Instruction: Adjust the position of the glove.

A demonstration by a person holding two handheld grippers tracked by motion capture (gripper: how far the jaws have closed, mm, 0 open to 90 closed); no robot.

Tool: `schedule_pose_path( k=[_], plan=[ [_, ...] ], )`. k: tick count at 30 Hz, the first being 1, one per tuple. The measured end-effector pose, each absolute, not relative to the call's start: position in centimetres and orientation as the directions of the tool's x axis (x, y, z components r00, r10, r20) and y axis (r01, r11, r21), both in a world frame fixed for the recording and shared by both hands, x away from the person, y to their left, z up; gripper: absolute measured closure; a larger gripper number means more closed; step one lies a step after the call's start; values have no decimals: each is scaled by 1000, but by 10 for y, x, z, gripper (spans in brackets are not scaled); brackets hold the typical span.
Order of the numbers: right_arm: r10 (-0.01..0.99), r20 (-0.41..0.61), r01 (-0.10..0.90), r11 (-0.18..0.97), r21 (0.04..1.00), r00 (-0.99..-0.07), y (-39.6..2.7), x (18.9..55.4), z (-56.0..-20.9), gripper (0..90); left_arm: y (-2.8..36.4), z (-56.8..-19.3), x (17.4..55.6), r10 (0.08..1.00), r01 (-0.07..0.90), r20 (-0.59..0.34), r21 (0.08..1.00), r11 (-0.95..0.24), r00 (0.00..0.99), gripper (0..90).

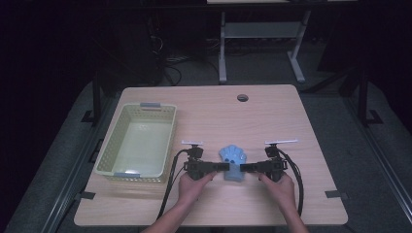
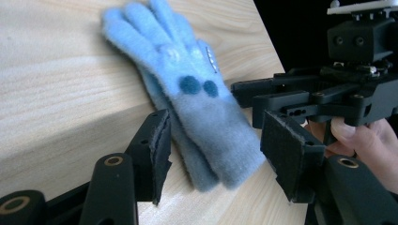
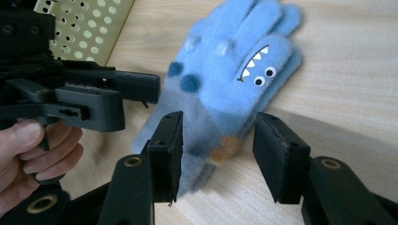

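Item: pair of fuzzy blue gloves (image 1: 232, 162), stacked one on the other, monster face with white teeth and dark blue dots on the upper one (image 3: 234, 75).
Position: flat on the worktop (image 1: 272, 116), near its front edge, midway between the two tools.
Long axis: cuff toward the person, fingers pointing away toward the far edge; it runs crosswise to the line joining the two tools.
Left tool (image 2: 213, 150): comes at the cuff end from the gloves' left side; jaws part open, one pad (image 2: 159, 145) either side of the cuff, not seen pressing the fabric; nothing held.
Right tool (image 3: 218, 147): comes at the same cuff end from the opposite side; jaws part open, straddling the cuff, the left pad (image 3: 173, 140) close against the fleece but no grip seen.
Nearer hand: neither; both tools (image 1: 221, 167) (image 1: 246, 167) stand equally close, tips almost facing across the cuff.
Judgement: the coming move looks like a pinch on the cuff from both sides; soft pile may slip or only the top glove may lift.
Neighbour: pale yellow-green perforated basket (image 1: 109, 150), on the worktop to the left, well apart from the gloves.
Surface: light wood-grain worktop, cable hole (image 1: 242, 97) near the far edge.
Room: dark, grey floor, a white-legged desk frame (image 1: 223, 48) behind.
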State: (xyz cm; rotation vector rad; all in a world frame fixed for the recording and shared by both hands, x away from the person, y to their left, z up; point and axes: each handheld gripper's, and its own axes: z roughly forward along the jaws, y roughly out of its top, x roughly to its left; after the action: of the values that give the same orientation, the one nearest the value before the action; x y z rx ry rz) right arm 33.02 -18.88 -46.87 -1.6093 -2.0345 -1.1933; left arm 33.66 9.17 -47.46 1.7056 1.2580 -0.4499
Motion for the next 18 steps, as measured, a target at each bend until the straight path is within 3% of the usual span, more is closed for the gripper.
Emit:
schedule_pose_path(
  k=[18],
  plan=[
    [623,725,927,-1,375,-293,-189,328,-479,589,87,-486,340,527,917,-771,398,-40,358,557]
  ],
)
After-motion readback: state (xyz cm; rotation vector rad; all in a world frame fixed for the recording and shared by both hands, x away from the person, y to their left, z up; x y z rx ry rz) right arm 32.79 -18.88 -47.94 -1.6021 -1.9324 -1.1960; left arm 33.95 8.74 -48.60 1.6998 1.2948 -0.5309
